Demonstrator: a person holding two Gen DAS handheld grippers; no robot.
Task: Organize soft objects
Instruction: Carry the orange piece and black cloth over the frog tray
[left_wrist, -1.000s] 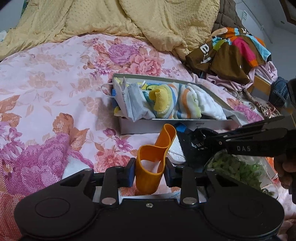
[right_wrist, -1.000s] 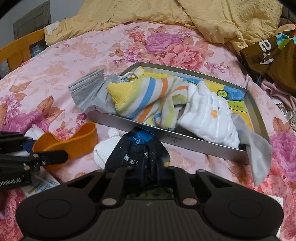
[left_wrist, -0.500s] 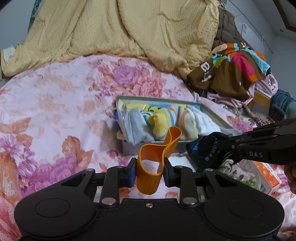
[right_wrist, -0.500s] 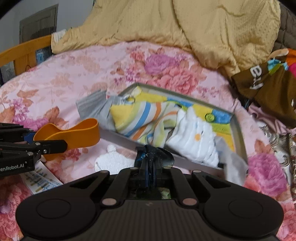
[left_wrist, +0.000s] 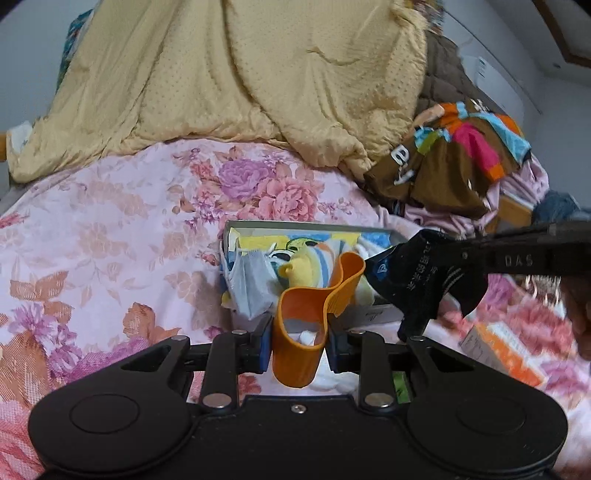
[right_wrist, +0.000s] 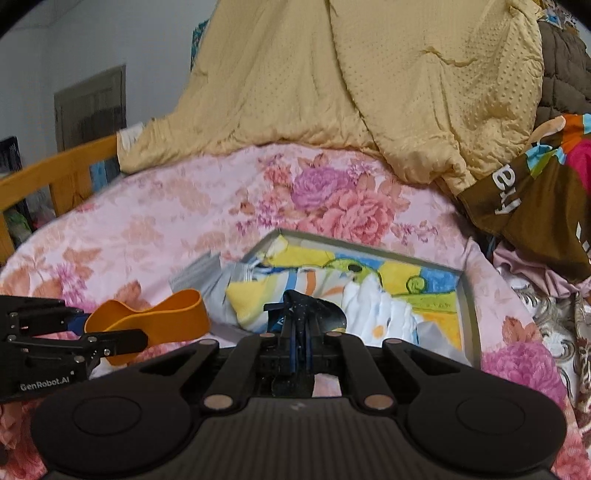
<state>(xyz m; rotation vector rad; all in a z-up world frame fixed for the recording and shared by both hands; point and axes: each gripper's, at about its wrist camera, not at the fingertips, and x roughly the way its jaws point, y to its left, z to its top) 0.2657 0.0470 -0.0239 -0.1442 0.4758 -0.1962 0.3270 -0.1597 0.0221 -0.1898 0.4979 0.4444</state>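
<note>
The left gripper (left_wrist: 299, 341) holds an orange band (left_wrist: 314, 306). Its two pads press on the sides of the band, and the band stays bent in a loop between them. One end of the band curls up in front of the box (left_wrist: 373, 315). From the right wrist view, the left gripper (right_wrist: 110, 334) comes in from the left side with the orange band (right_wrist: 155, 319) sticking out past its tips.

The right gripper (right_wrist: 297, 334) is closed tight on a black sock (right_wrist: 310, 312). The sock is thin cloth with small white dots, and it is pinched flat between the two pads. In the left wrist view the black sock (left_wrist: 421, 280) hangs down from the right gripper (left_wrist: 439, 271), just to the right of the orange band. It has white letters on it.

Both grippers are above a bed with a pink flower sheet (left_wrist: 110, 236). The grey box (right_wrist: 467, 306) lies on the sheet, just behind the band and the sock. Inside it are soft things: a grey face mask (left_wrist: 247, 284), a yellow striped sock (right_wrist: 258, 299) and a white cloth (right_wrist: 373, 310).

A big yellow blanket (left_wrist: 258, 81) is piled at the back of the bed. Brown clothes with bright patches (left_wrist: 454, 158) lie at the right.
</note>
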